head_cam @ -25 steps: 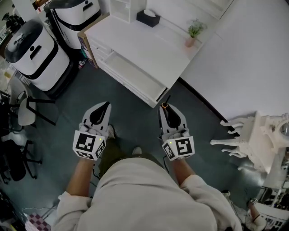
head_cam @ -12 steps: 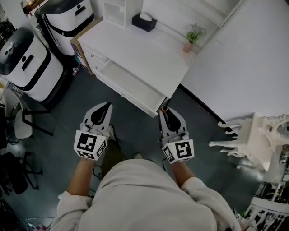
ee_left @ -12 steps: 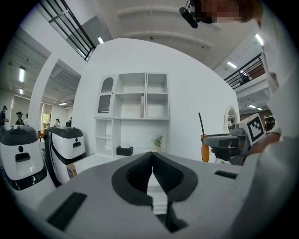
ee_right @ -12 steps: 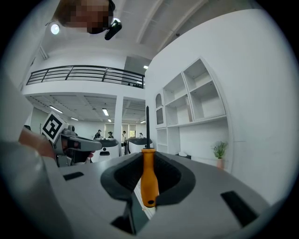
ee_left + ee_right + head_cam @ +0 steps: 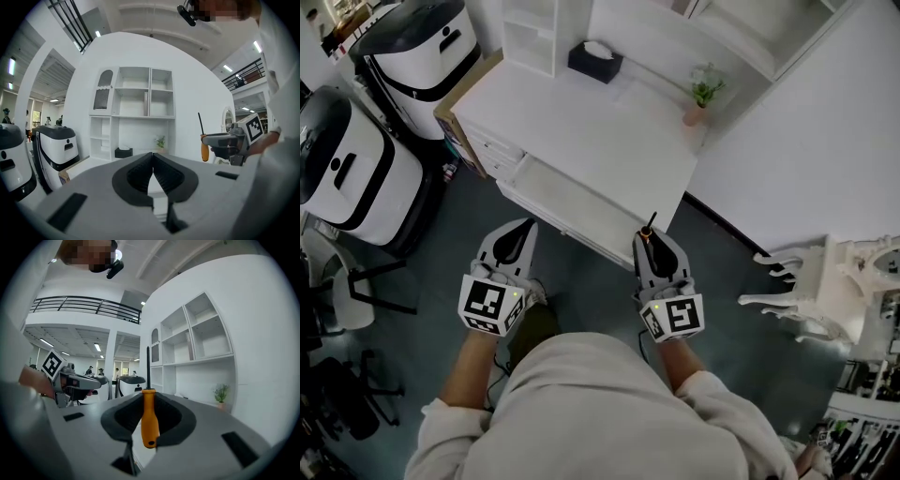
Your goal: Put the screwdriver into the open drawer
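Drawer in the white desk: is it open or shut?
Open. The drawer is pulled out from the white desk, and the head view looks down into its inside.

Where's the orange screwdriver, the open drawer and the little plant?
screwdriver [image 5: 149, 420]: right gripper view, on its orange handle.
open drawer [image 5: 572, 202]: head view, on its bare inside bottom.
plant [image 5: 704, 92]: head view, on its green leaves.

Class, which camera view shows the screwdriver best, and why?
The right gripper view: the screwdriver sits large and central, orange handle clamped in the right gripper, shaft upright. The head view shows only its small shaft end; the left gripper view shows it tiny, at the right.
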Tool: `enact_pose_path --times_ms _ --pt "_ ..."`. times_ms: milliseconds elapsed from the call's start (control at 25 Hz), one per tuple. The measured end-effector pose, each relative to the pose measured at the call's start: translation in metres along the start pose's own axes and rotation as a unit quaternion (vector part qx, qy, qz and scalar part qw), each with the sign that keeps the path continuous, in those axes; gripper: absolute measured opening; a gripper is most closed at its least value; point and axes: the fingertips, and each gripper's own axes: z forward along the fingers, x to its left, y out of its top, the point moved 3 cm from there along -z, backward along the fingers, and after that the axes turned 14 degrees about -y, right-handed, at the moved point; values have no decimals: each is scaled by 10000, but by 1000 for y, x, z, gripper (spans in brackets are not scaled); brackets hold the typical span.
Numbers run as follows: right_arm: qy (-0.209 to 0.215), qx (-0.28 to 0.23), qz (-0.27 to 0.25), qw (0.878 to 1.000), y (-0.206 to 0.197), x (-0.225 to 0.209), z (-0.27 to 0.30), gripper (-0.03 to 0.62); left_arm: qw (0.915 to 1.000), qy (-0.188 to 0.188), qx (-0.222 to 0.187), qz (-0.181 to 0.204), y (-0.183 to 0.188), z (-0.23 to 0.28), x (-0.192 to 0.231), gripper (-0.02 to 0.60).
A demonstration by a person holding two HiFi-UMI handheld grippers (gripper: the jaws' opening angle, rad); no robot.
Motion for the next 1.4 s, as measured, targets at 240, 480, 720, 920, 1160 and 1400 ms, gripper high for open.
enact_pose_path --times_ms 240,480,720,920,1160,1400 --pt "-386 113 -72 9992 6 14 45 77 9992 -401 69 -42 5 17 58 5" --pt "-656 120 -151 9977 13 22 76 77 9978 -652 100 -111 5 27 95 5" --pt "-576 189 -372 9975 11 13 94 77 9976 -667 161 -129 4 46 106 5" --pt "-267 414 -683 9964 -8 3 114 77 9984 -509 207 -153 1 64 108 5" --pt "235 895 -1357 9864 -36 7 144 77 9988 -292 244 -303 -3 75 114 5" --pt "660 1324 -1784 9728 -70 22 171 77 9987 -104 301 -388 -7 73 118 5"
